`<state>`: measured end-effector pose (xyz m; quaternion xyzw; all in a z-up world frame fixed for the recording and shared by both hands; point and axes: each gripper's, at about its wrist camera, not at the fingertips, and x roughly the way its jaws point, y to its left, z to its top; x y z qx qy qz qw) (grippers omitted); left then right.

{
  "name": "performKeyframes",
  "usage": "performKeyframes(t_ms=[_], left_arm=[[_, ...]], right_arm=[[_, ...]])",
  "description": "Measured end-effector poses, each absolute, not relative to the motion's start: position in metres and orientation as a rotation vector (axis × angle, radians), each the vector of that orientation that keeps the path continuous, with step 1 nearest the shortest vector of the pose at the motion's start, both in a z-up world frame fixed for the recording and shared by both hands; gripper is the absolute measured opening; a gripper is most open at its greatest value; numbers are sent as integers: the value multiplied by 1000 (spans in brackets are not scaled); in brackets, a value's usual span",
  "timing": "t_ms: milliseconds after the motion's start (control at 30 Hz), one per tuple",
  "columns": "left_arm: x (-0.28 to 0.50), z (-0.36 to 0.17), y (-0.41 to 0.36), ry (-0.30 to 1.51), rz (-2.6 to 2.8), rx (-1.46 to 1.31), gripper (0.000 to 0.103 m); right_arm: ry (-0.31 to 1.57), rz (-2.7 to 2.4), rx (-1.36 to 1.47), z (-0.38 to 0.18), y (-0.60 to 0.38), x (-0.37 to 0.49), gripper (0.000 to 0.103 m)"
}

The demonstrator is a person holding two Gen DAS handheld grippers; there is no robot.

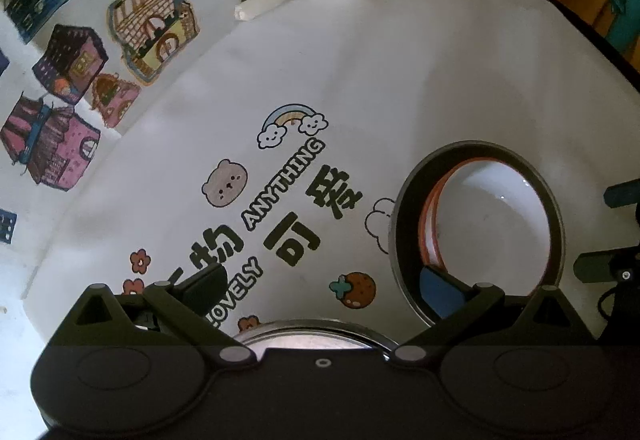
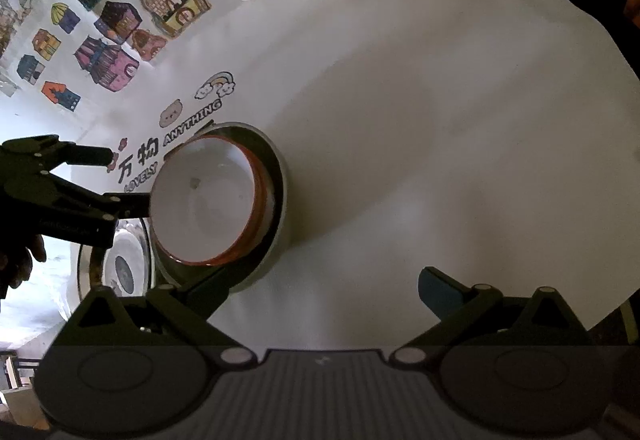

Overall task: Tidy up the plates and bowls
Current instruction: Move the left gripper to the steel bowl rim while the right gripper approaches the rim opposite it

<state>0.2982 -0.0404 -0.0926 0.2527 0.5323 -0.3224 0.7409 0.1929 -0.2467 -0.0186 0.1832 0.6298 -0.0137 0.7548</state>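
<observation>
Where it nests, white orange-rimmed bowl [image 2: 208,200], grey dish [image 2: 276,176]

White table cover [image 1: 400,80] carries printed txt ahead of the left gripper [image 1: 320,292]: "ANYTHING" in black caps just past the fingers, "LOVELY" nearer, partly cut off by the left finger, plus big Chinese chars 万物 & 可爱 btwn them. Same print seen from the right gripper [image 2: 320,292], far fwd-left, partly behind the stacked bowls [image 2: 216,200]
</observation>
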Motion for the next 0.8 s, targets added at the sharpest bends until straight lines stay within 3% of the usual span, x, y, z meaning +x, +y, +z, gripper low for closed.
performKeyframes(t_ms=[800], left_arm=[[300, -103, -47, 1161, -705, 650, 102]], right_arm=[[1410, -43, 309, -31, -236, 208, 103]])
